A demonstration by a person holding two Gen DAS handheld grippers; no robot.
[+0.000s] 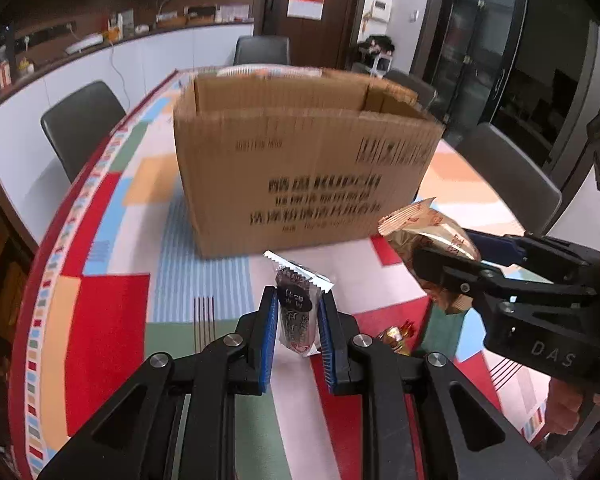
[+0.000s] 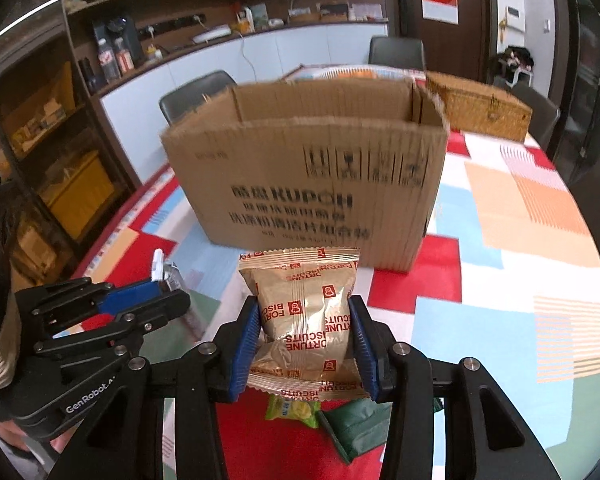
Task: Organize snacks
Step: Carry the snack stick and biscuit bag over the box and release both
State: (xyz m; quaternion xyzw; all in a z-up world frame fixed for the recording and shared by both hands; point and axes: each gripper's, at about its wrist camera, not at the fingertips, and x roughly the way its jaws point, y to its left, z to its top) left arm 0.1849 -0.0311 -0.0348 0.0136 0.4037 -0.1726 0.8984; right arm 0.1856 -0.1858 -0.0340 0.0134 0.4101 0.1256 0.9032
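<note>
The right gripper (image 2: 306, 336) clamped a gold "FORTUNE BISCUITS" packet (image 2: 300, 304), the left gripper (image 1: 298, 320) a dark wrapper (image 1: 296, 316), facing a "KUPOH" carton (image 2: 300, 184) on the patchwork tablecloth (image 2: 520, 280)

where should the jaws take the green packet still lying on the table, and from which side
Judging from the right wrist view, grip the dark green packet across its narrow width, coming straight down from above. It lies flat on the tablecloth, partly under the gold biscuit packet held by the right gripper, with a light green packet touching its left edge.
</note>
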